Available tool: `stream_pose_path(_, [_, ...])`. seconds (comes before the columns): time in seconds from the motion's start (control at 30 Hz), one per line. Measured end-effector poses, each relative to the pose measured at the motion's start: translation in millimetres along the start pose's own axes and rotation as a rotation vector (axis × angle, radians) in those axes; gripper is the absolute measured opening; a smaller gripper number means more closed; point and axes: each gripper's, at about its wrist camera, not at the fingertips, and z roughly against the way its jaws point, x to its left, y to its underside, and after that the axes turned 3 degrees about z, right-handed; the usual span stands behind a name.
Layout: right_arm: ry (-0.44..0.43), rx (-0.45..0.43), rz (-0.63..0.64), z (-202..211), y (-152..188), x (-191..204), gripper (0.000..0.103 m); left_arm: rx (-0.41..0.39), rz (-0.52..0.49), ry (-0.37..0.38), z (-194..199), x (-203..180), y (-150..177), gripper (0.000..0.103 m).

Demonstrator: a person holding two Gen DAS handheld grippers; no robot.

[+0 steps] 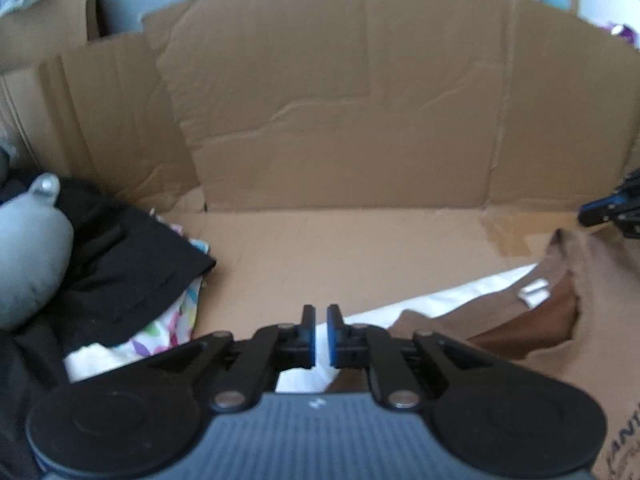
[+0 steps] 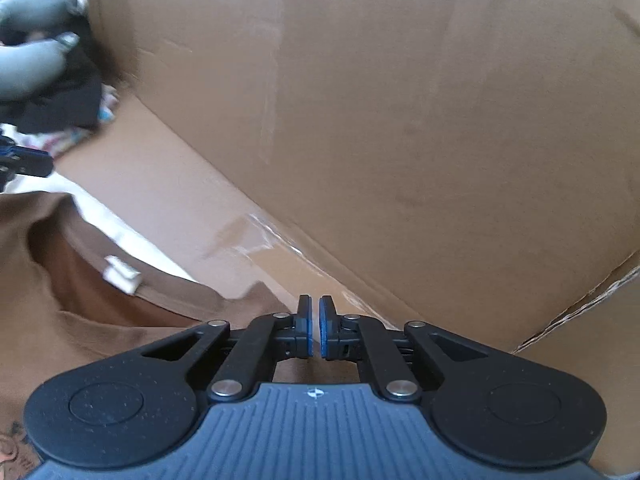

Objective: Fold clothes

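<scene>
A brown T-shirt (image 1: 592,300) lies flat on a white sheet (image 1: 440,296), its neck opening and white label (image 1: 534,292) facing up. My left gripper (image 1: 321,336) hovers just left of the shirt's shoulder edge, jaws nearly together with a thin gap and nothing seen in it. The right gripper (image 2: 315,330) is over the other shoulder of the shirt (image 2: 100,340), near the label (image 2: 122,274), fingers likewise closed to a slit with nothing in them. Each gripper shows at the edge of the other's view: the right gripper (image 1: 612,208) and the left gripper (image 2: 24,162).
Cardboard walls (image 1: 340,120) stand close behind and to the right (image 2: 440,140), with a cardboard floor (image 1: 340,248) in front. At the left lies a black garment (image 1: 120,264) over a floral cloth (image 1: 168,324), with a grey padded object (image 1: 32,256) on it.
</scene>
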Motion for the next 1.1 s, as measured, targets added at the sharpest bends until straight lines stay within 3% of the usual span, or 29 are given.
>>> stream_pose_path(0.17, [-0.059,-0.056,-0.007,26,11,8,0.005,-0.022,-0.034,0.046,30,-10,10,0.008])
stream_pose_path(0.27, [-0.07,-0.057,-0.019,36,22,21,0.008,0.01,-0.059,0.083,34,-23,20,0.008])
stream_pose_path(0.3, [-0.072,-0.056,-0.027,40,27,25,0.014,0.02,-0.074,0.088,32,-28,23,0.008])
stream_pose_path(0.33, [-0.072,-0.057,-0.036,46,33,27,0.027,0.027,-0.088,0.092,30,-34,26,0.008])
stream_pose_path(0.4, [-0.074,-0.063,-0.046,61,45,30,0.032,0.027,-0.094,0.094,23,-43,30,0.008])
stream_pose_path(0.57, [-0.078,-0.063,-0.024,101,75,30,0.033,0.031,-0.057,0.09,7,-58,27,0.008])
stream_pose_path(0.77, [-0.004,-0.082,-0.083,145,121,18,0.038,0.027,-0.017,0.038,-2,-69,17,0.01])
stream_pose_path(0.9, [0.027,-0.102,-0.108,166,152,12,0.05,0.006,-0.035,0.05,17,-75,19,0.028])
stream_pose_path(0.97, [0.035,-0.109,-0.11,172,166,12,0.051,0.0,-0.058,0.047,27,-79,21,0.031])
stream_pose_path(1.07, [0.05,-0.105,-0.136,181,183,11,0.051,0.006,-0.042,0.051,39,-85,23,0.048])
stream_pose_path(1.1, [0.051,-0.108,-0.154,184,187,10,0.051,0.008,-0.036,0.054,43,-88,23,0.049])
